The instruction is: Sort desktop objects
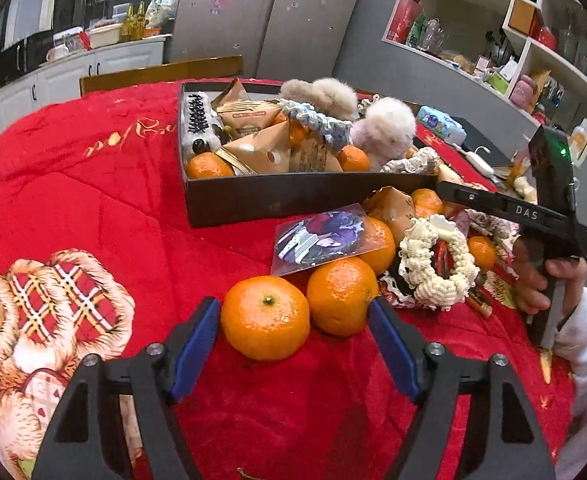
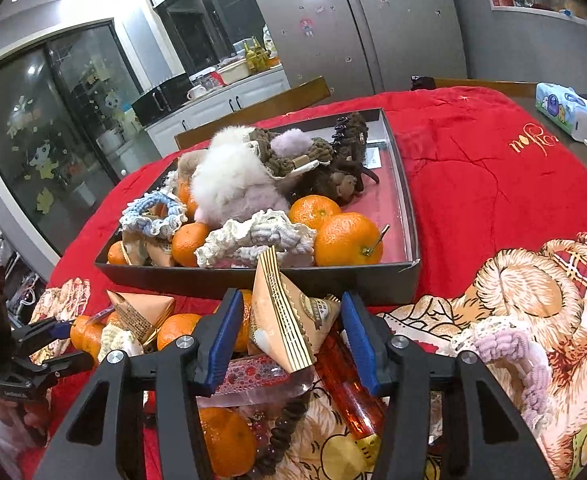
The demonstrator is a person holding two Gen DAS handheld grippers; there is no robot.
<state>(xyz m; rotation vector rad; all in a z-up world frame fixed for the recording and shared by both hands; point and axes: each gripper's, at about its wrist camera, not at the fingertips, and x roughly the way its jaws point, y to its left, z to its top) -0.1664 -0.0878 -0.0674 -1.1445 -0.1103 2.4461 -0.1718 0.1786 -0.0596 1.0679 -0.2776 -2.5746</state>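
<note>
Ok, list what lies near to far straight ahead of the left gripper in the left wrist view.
left gripper, open → nearest mandarin → bagged round badge → dark box front wall → tan snack packets inside → wooden chair back.

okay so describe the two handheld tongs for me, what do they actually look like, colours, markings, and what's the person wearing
Both tongs, left and right, have black skeletal frames with triangular cutouts, silver bolts and blue ribbed finger pads. Seen from the left wrist camera, the right unit's black body reads "DAS" and shows a green light, with a thin dark cable trailing behind. The hand on its grip is bare, in a white sleeve.
</note>
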